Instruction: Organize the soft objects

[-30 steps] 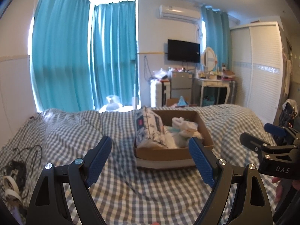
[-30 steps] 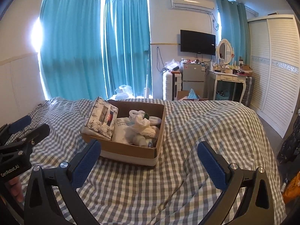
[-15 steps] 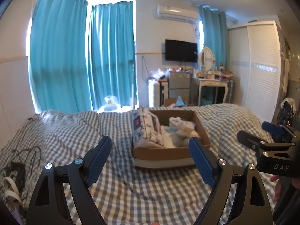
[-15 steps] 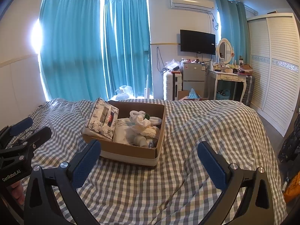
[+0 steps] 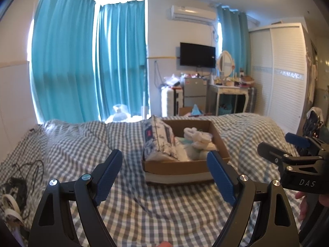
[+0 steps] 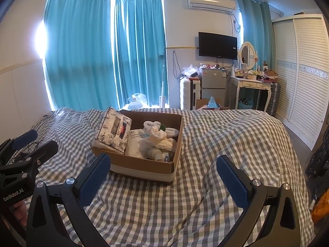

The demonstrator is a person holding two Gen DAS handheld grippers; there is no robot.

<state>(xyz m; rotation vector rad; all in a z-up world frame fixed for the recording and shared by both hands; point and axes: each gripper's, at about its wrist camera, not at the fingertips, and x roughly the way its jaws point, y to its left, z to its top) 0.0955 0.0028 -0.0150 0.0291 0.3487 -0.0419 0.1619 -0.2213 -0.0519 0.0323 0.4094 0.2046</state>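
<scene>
**Cardboard box of soft goods on bed; both tools released and empty**

Landmark for all positions: the cardboard box [image 6: 144, 165].

Bed [image 6: 226, 144]: a broad soft surface under a grey-and-white checked cover, creased into folds on every side of the box. It carries the box directly.

Cardboard box: rectangular, open-topped, brown corrugated walls, with a pale band along the foot of its near wall. It sits flat on the bed cover and is the container holding the soft objects.

Patterned packet [image 6: 114, 130]: a flat, pillow-shaped soft pack with a dark floral print on white. It stands tilted inside the box against the left wall, its top edge rising above the rim.

White wipes pack [image 6: 136, 143]: a smooth, slightly glossy soft pouch with printed lettering, inside the box just right of the patterned packet.

White soft bundle [image 6: 159, 134]: knotted, rope-like fabric pieces with lace-edged cloth heaped over them, in the right half of the box.

Left tool [image 5: 164, 177]: black rigid frame, blue textured pads [image 5: 109, 174]. Jaws stand wide apart, nothing between them; it is short of the box's near wall.

Right tool [image 6: 164, 180]: same build, blue pads [image 6: 93, 180] spread wide, released and empty, nearer than the box and slightly to its right.
</scene>
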